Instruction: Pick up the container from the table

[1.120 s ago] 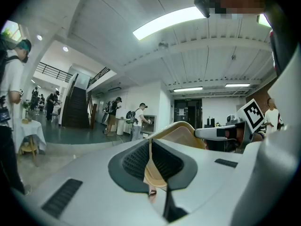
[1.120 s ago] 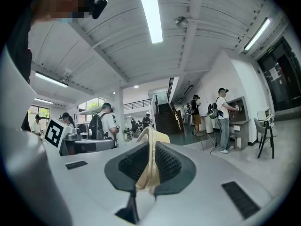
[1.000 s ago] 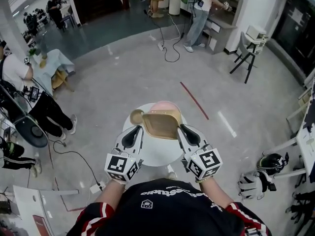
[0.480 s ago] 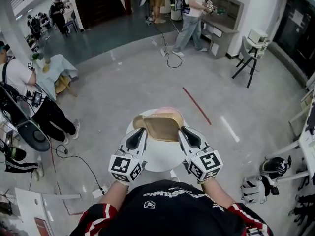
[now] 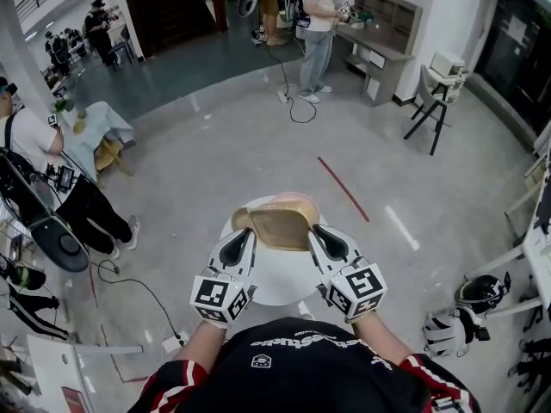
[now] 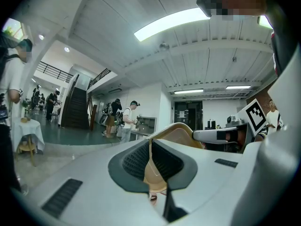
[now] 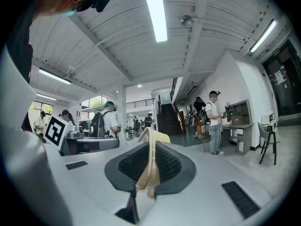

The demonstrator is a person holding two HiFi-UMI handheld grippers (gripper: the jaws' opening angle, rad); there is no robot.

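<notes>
Two hand-held grippers and the container, head view with both gripper views. Against the frame a second earlier, the tan container (image 5: 280, 226) sits slightly lower in the picture, over the same far part of the round white table (image 5: 275, 286). A round tan piece at its left corner (image 5: 240, 219), then clear of it, is now largely covered. The person at the far counter (image 5: 315, 24) appears further left.

The left gripper (image 5: 248, 232) is clamped on the container's left wall and the right gripper (image 5: 312, 230) on its right wall. In each gripper view the thin tan rim is pinched between the dark ribbed pads (image 6: 151, 166) (image 7: 149, 166), jaws narrow.

Hidden or unclear: the container's underside, so contact with the table cannot be judged. A pink shape (image 5: 294, 199) beyond its far edge is mostly covered and cannot be identified.

Orientation: the open face looks up toward the head camera. The longer axis runs across the picture, gripper to gripper.
</notes>
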